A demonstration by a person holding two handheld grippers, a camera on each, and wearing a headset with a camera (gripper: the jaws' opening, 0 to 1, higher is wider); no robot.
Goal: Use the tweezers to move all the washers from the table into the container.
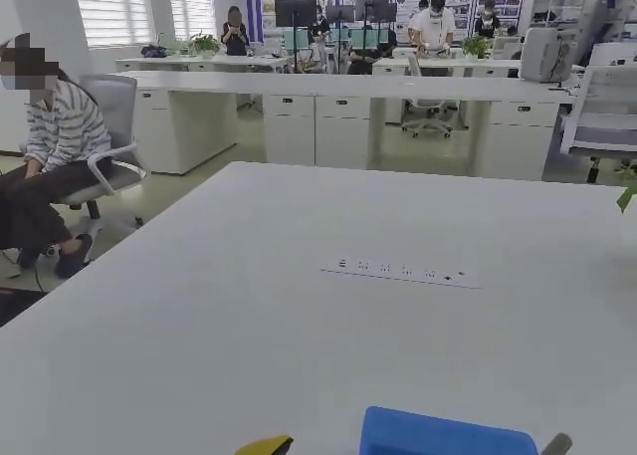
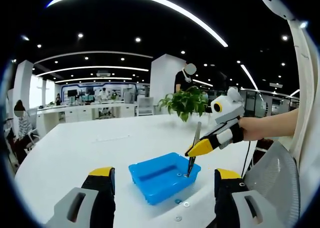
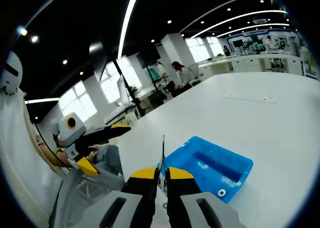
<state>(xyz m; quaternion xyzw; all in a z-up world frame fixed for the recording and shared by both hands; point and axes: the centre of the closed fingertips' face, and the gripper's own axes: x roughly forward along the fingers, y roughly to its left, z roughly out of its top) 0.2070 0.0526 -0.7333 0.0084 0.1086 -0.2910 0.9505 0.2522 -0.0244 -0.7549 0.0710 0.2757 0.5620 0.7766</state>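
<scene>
Your right gripper (image 3: 162,172) clamps thin metal tweezers (image 3: 163,149), tips inside the rectangular blue container (image 3: 215,163). Your left gripper (image 2: 165,174) stands apart. Flat round washers (image 2: 186,204) lie at the container's five o'clock.

A socket strip (image 1: 401,272) lies flush in the white tabletop (image 1: 199,355), toward its far edge; a potted plant (image 2: 186,102) stands by another edge. Beyond the left edge a person in a striped top (image 1: 62,131) sits on a grey office chair (image 1: 117,102); past the far edge run white desks (image 1: 338,112), with standing people (image 1: 435,22) behind.
</scene>
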